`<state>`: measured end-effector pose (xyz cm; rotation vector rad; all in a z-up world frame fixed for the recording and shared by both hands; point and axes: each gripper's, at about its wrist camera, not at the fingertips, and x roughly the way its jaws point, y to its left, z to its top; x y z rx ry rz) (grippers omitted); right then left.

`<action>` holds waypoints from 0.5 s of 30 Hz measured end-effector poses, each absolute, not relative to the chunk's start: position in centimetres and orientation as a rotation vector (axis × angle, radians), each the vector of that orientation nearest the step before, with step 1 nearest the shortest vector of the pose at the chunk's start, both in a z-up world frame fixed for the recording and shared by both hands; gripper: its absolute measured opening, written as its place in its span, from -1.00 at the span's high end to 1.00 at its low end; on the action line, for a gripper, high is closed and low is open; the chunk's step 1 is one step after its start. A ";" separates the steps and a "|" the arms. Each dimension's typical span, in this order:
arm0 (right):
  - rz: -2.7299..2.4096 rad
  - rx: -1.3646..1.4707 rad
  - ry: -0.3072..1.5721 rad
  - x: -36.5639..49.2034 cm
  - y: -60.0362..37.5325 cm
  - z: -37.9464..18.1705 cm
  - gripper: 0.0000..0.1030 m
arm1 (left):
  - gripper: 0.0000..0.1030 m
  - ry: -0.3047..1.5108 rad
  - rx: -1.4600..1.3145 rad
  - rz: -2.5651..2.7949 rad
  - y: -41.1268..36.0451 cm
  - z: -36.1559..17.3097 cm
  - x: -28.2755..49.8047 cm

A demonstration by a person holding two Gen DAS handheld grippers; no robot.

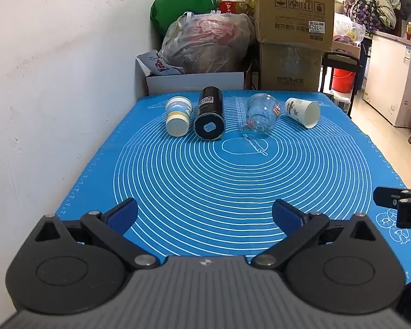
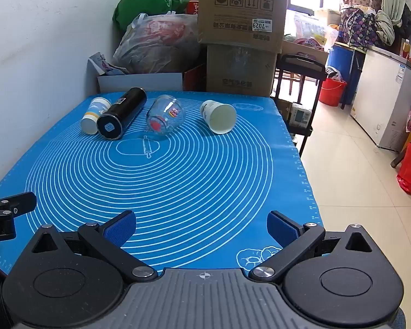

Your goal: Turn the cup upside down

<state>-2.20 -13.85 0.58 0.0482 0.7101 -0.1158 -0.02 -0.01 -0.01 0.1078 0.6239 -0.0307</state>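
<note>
Several vessels lie on their sides in a row at the far end of the blue mat point(image 1: 233, 181): a white-and-blue paper cup point(image 1: 177, 119) point(image 2: 93, 115), a black flask point(image 1: 209, 115) point(image 2: 122, 113), a clear glass jar point(image 1: 261, 116) point(image 2: 164, 118), and a white paper cup point(image 1: 302, 111) point(image 2: 219, 115) with its mouth towards me. My left gripper point(image 1: 205, 216) is open and empty over the mat's near edge. My right gripper point(image 2: 201, 226) is open and empty, level with it to the right. Both are far from the cups.
A white wall point(image 1: 54, 82) runs along the left. Cardboard boxes point(image 1: 293, 27) and full bags point(image 1: 205, 46) stack up behind the table. The mat's right edge point(image 2: 301, 164) drops to a tiled floor with a black rack point(image 2: 298, 82), red bucket point(image 2: 332, 91) and freezer point(image 2: 383, 104).
</note>
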 end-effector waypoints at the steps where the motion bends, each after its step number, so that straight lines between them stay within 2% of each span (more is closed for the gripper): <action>1: -0.116 0.049 0.710 -2.2 -13.9 0.6 -1.00 | -0.99 0.624 0.108 -0.030 0.0 0.0 0.0; 15: -0.115 0.048 0.715 -2.1 -13.9 0.4 -1.00 | -0.99 0.630 0.104 -0.031 -0.9 0.9 -0.8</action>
